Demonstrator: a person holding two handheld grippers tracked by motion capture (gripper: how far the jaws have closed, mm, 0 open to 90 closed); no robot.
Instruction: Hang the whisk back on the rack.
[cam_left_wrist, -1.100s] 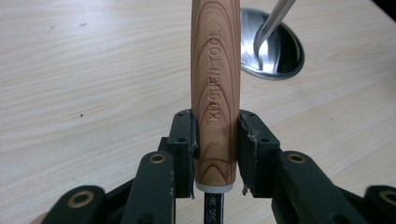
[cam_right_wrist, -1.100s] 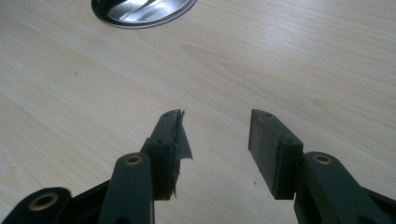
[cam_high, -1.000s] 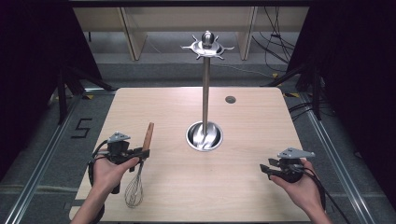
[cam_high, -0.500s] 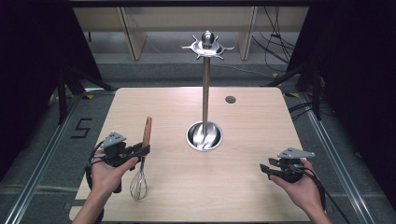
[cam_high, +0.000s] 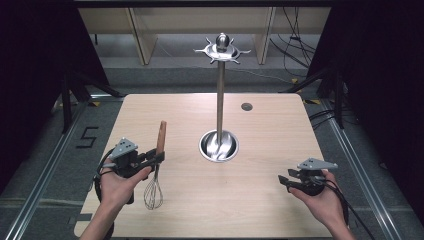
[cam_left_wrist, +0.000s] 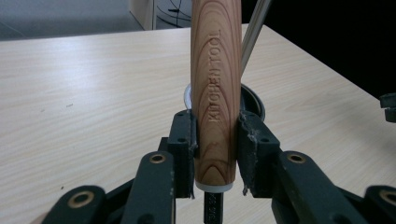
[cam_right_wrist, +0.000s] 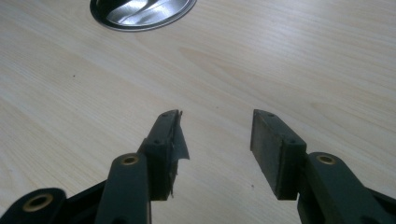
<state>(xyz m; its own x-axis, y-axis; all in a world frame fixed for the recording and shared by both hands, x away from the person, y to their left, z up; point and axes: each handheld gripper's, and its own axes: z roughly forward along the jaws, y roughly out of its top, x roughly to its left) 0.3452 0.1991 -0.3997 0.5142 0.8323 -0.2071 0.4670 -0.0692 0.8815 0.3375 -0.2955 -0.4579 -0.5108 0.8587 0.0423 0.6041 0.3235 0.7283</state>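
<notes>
High view: pale wooden table (cam_high: 270, 125), left hand-held gripper (cam_high: 150, 159) clamping whisk (cam_high: 156, 170), perhaps upright.

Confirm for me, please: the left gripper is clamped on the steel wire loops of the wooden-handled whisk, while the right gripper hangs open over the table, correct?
Not quite. The left gripper is shut on the wooden handle of the whisk, not its steel wire loops, which hang free below the jaws; the left gripper view shows this. The right gripper is indeed open over the light wooden table.

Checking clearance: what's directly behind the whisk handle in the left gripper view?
Behind the whisk handle, clamped by the left gripper, the stand's dish-shaped base shows at both edges and its steel pole rises on the right. The handle covers the base's middle.
</notes>
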